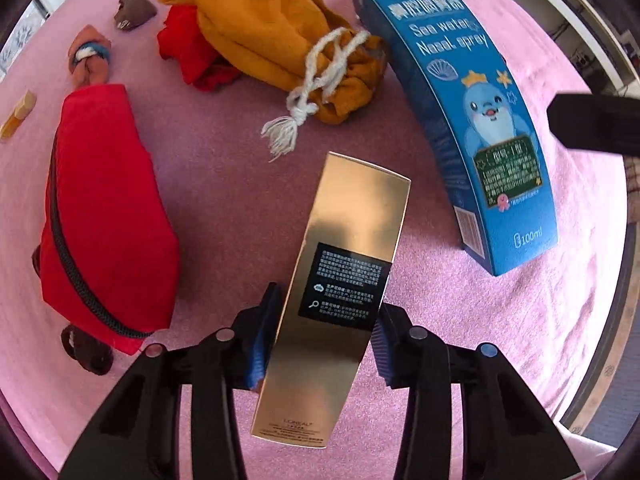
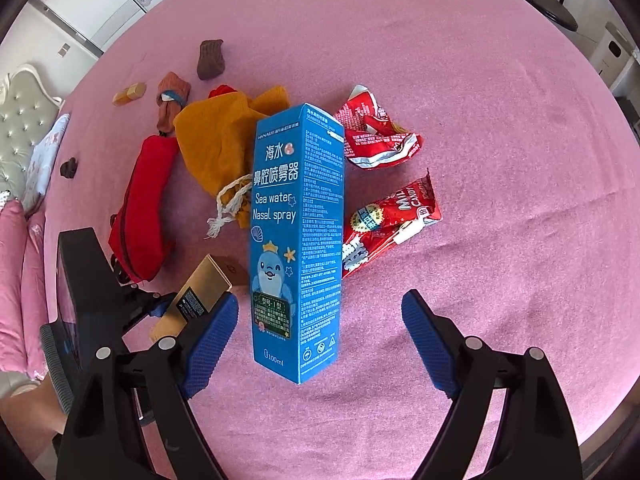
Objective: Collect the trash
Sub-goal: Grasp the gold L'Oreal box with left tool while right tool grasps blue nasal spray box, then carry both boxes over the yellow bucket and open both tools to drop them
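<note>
The left gripper has its jaws pinching a gold carton by its long sides, so one piece of rubbish is in hand and looks ready to be carried off; no bin shows in either view, so I cannot say where it should go. The carton reads "L'OREAL" near its lower end, and a black panel on it carries small print too fine to read. The right gripper hangs with its jaws spread wide on either side of a blue box, touching neither face; my guess is that this one is next, and the jaws would need to come down level and close across its narrow width. That box lies on the pink cloth of the bench and reads "Sea water Nasal spray", with Chinese lettering above, a cartoon dolphin and "100ml" at the foot. Just beyond it lie two crumpled red wrappers, one marked "MILK CANDY", still to be gathered. A red pouch and a mustard drawstring bag lie to the left, probably not rubbish.
</note>
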The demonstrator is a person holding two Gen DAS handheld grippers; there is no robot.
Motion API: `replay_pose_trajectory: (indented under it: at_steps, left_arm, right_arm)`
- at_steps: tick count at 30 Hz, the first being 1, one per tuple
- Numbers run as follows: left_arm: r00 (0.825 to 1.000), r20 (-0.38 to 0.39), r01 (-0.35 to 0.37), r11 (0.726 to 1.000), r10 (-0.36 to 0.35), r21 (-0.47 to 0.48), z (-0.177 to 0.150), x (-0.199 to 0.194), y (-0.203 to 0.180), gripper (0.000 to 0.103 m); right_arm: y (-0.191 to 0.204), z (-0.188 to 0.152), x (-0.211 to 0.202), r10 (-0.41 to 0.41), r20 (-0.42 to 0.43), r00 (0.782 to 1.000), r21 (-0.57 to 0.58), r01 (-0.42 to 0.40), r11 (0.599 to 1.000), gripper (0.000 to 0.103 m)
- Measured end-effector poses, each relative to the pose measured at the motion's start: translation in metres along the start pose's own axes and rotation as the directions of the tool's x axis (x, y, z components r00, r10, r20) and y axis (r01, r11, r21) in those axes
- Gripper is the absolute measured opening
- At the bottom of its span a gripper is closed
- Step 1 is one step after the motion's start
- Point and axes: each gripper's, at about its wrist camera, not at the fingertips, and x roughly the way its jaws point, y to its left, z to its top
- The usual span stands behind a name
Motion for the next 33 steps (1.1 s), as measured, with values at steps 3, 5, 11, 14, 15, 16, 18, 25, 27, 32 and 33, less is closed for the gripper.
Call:
replay_pose_trajectory:
  at_steps: [3,5,11,14,15,16,18,25,27,32,33]
  left_arm:
    - [0.997,0.014,0.077,0.989,-0.076,-0.130,-0.001,-0.008,0.021,0.040]
    - [0.995,0.034,0.102,0.978,-0.097,-0.181,0.001,-0.014,0.032,0.040]
    - [0.989,0.064,0.142,0.958,-0.130,-0.248,0.009,-0.023,0.048,0.039]
    - [0.985,0.073,0.169,0.951,-0.155,-0.258,0.006,-0.028,0.049,0.039]
    - [0.984,0.073,0.176,0.949,-0.162,-0.261,0.004,-0.030,0.052,0.039]
    - [0.983,0.072,0.180,0.948,-0.167,-0.263,0.003,-0.030,0.052,0.039]
    - [0.984,0.065,0.178,0.948,-0.167,-0.263,-0.007,-0.029,0.043,0.039]
    - [0.985,0.046,0.170,0.939,-0.164,-0.298,-0.006,-0.032,0.039,0.038]
    - [0.984,0.049,0.177,0.941,-0.170,-0.289,-0.007,-0.037,0.031,0.038]
    - [0.978,0.060,0.208,0.941,-0.199,-0.269,-0.024,-0.053,0.007,0.038]
    - [0.978,0.056,0.207,0.942,-0.199,-0.264,-0.028,-0.056,0.001,0.038]
  right_arm:
    - [0.004,0.002,0.006,0.027,-0.011,1.000,-0.007,-0.027,1.000,0.081]
    - [0.005,0.004,0.012,0.055,-0.016,0.998,-0.004,-0.055,0.998,0.081]
    - [-0.011,0.002,0.034,0.122,-0.050,0.991,0.083,-0.118,0.990,0.080]
    - [-0.018,0.000,0.044,0.173,-0.065,0.983,0.107,-0.166,0.980,0.078]
    - [-0.020,-0.001,0.048,0.186,-0.069,0.980,0.113,-0.177,0.978,0.076]
    - [-0.021,-0.001,0.052,0.196,-0.079,0.977,0.121,-0.186,0.975,0.070]
    - [-0.026,-0.005,0.057,0.243,-0.112,0.964,0.141,-0.226,0.964,0.060]
    - [-0.018,-0.023,0.040,0.168,-0.095,0.981,0.119,-0.156,0.981,0.058]
    - [-0.020,-0.031,0.031,0.181,-0.084,0.980,0.139,-0.168,0.976,0.058]
    - [-0.025,-0.061,0.005,0.205,-0.066,0.977,0.186,-0.190,0.964,0.058]
    - [-0.026,-0.068,0.001,0.204,-0.064,0.977,0.196,-0.188,0.962,0.058]
